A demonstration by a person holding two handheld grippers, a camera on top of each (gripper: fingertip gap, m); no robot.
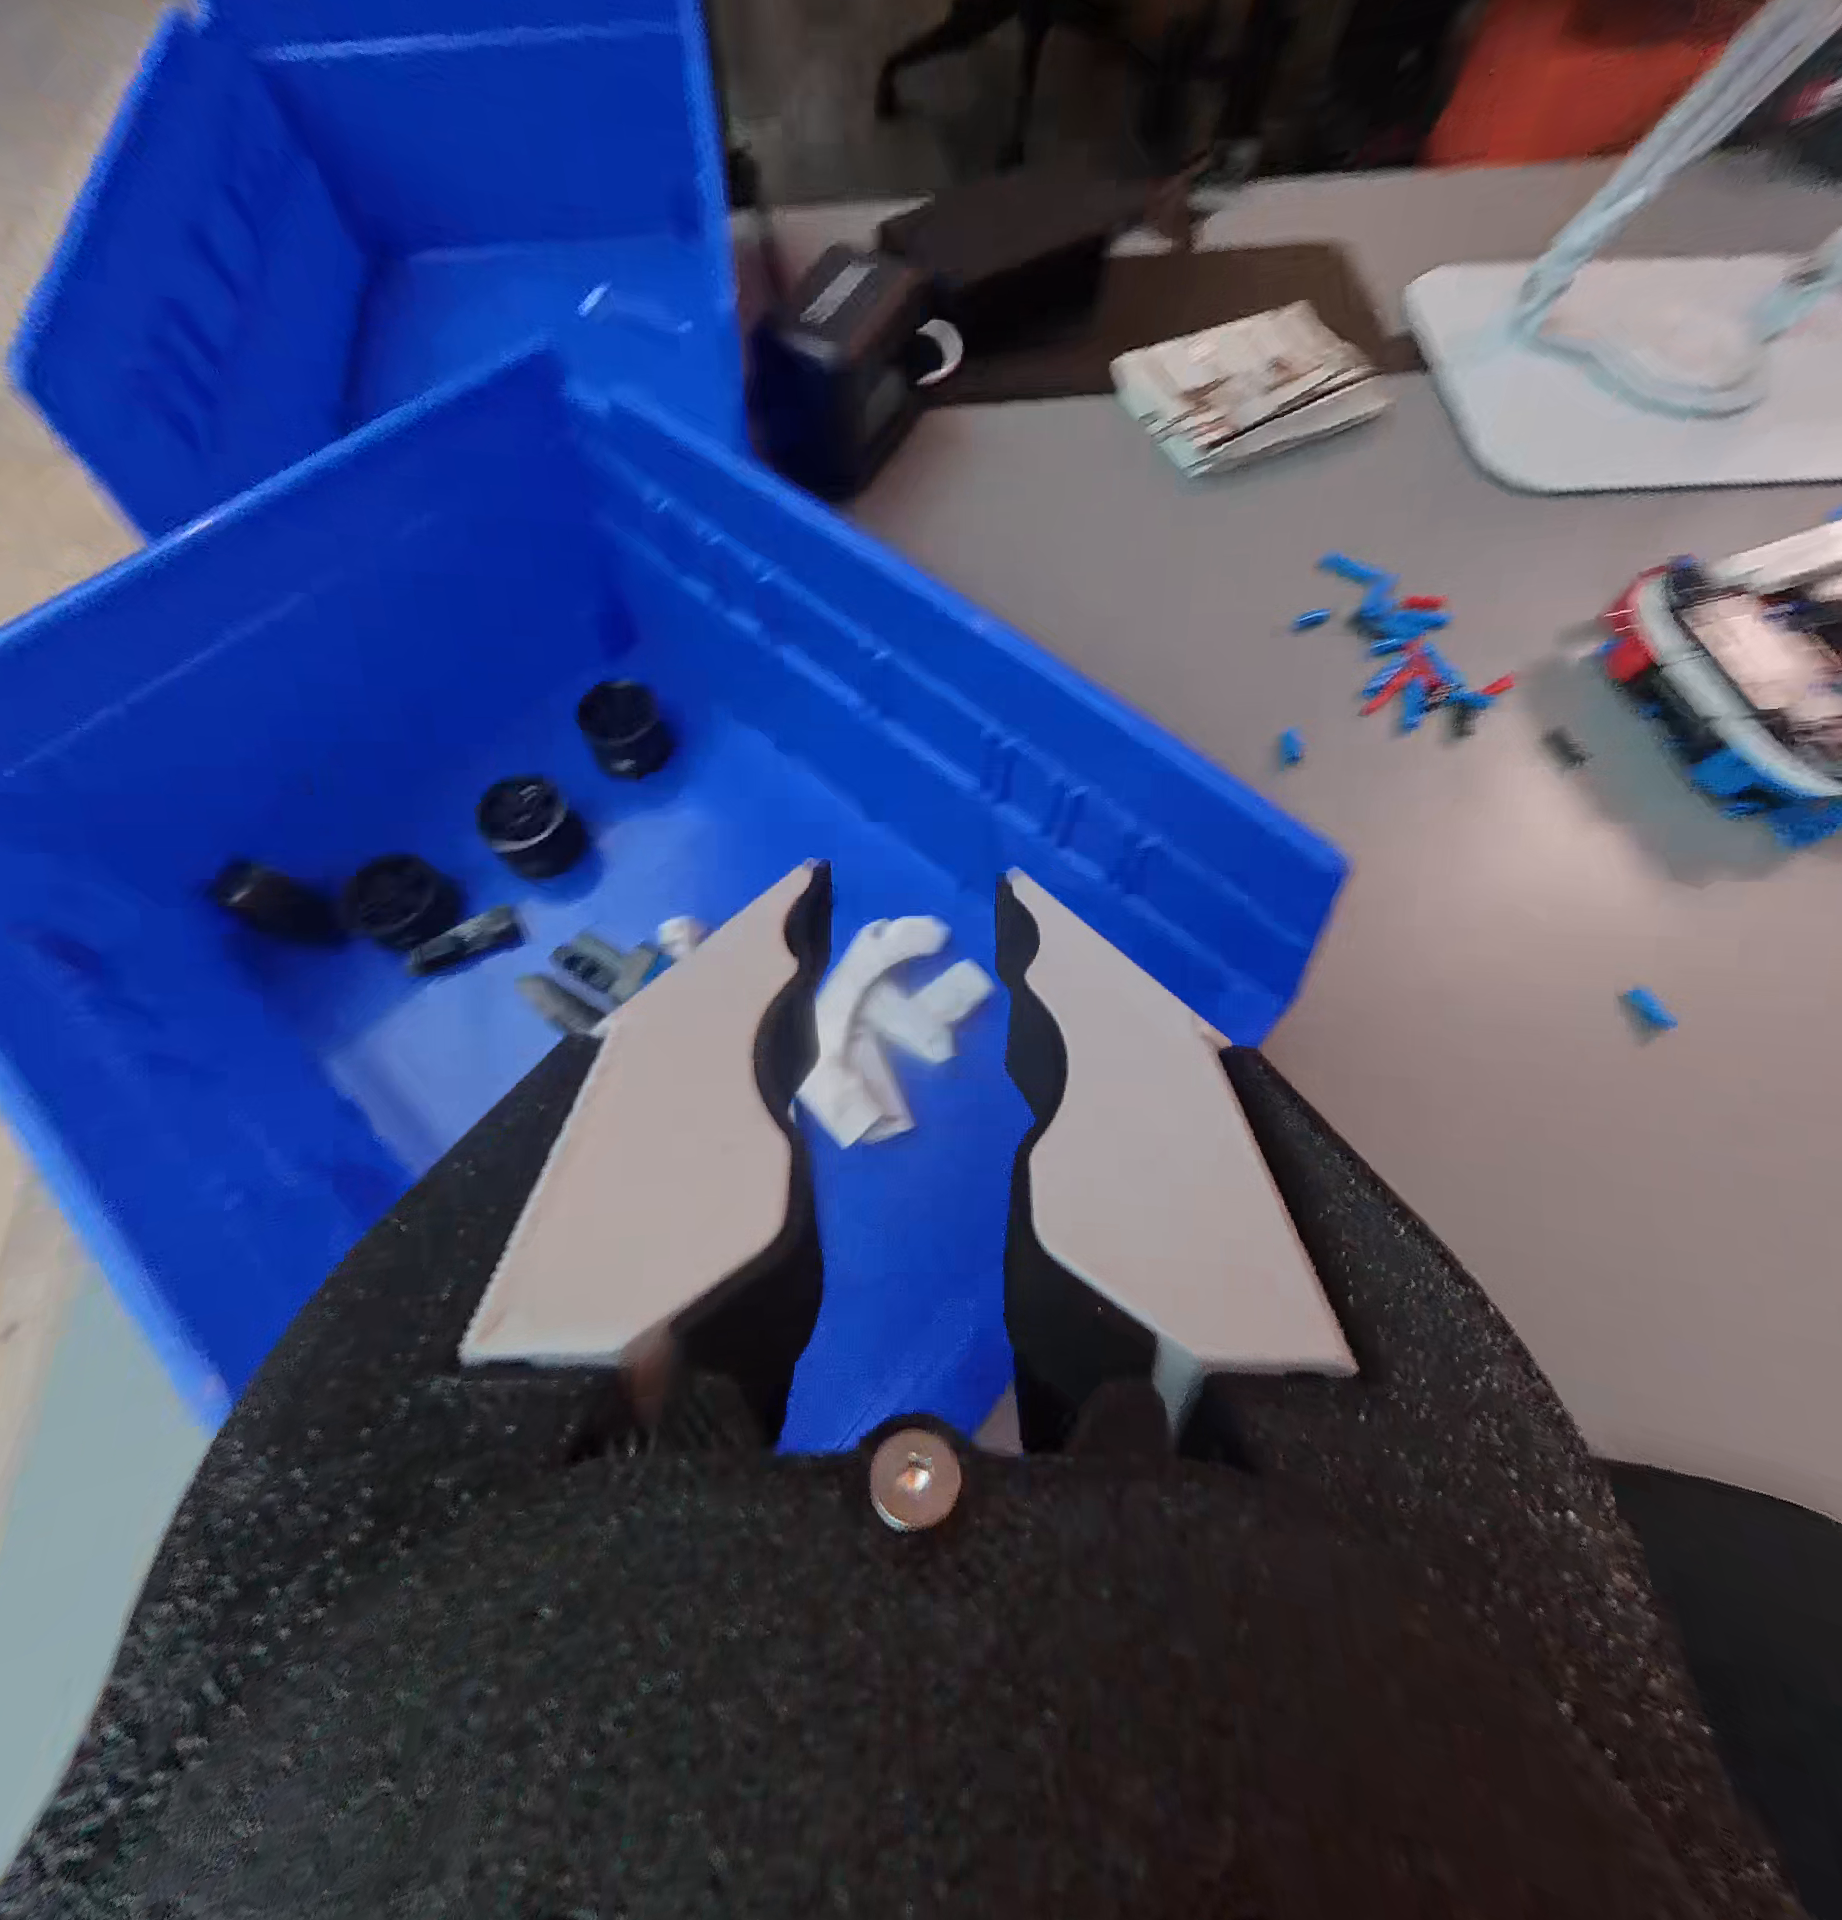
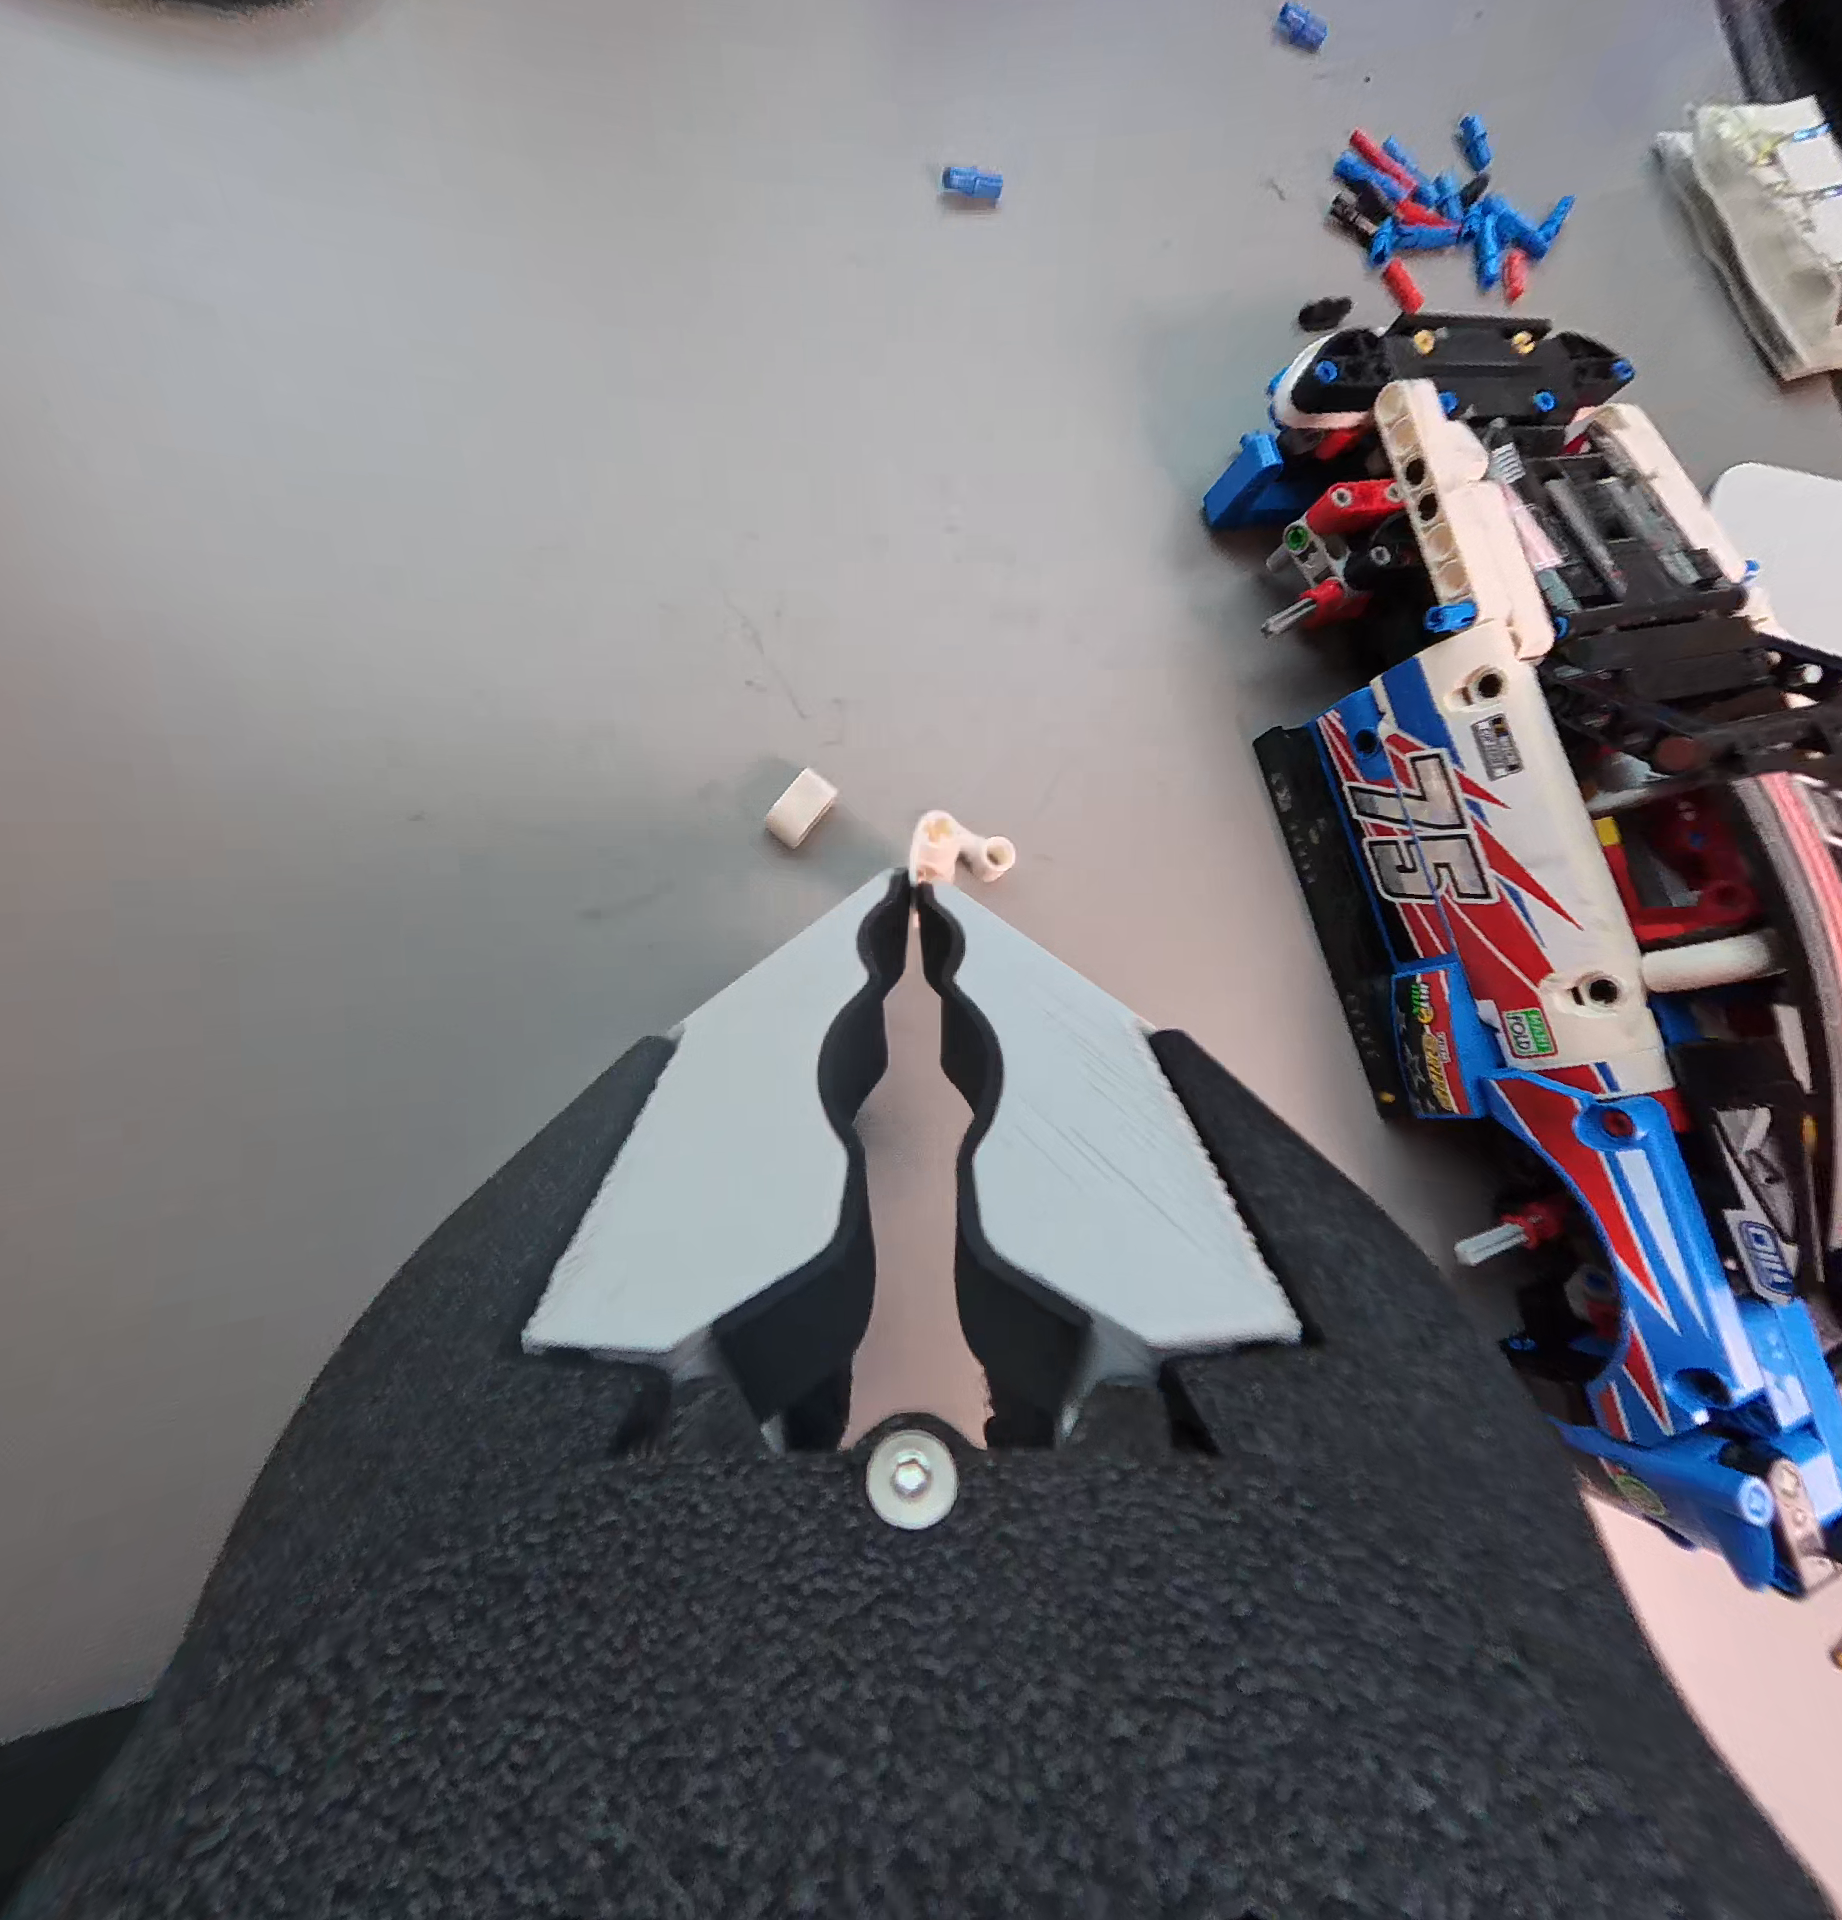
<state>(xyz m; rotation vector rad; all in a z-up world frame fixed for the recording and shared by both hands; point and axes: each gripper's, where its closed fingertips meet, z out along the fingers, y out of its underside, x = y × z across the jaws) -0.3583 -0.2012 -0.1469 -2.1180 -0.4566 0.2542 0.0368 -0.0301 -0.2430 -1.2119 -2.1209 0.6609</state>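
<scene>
The left claw (image 1: 912, 883) hangs wide and empty over white pieces (image 1: 891, 1023) in the blue bin (image 1: 1000, 748), while the right claw (image 2: 915, 891) pinches a white connector (image 2: 953, 844) above the desk (image 2: 429, 468), the toy car (image 2: 1540, 883) at three o'clock.

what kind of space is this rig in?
Probably an office or workshop desk set up for sorting toy bricks: grey table, blue bins holding black wheels, a part-built brick car, and loose pins.
</scene>
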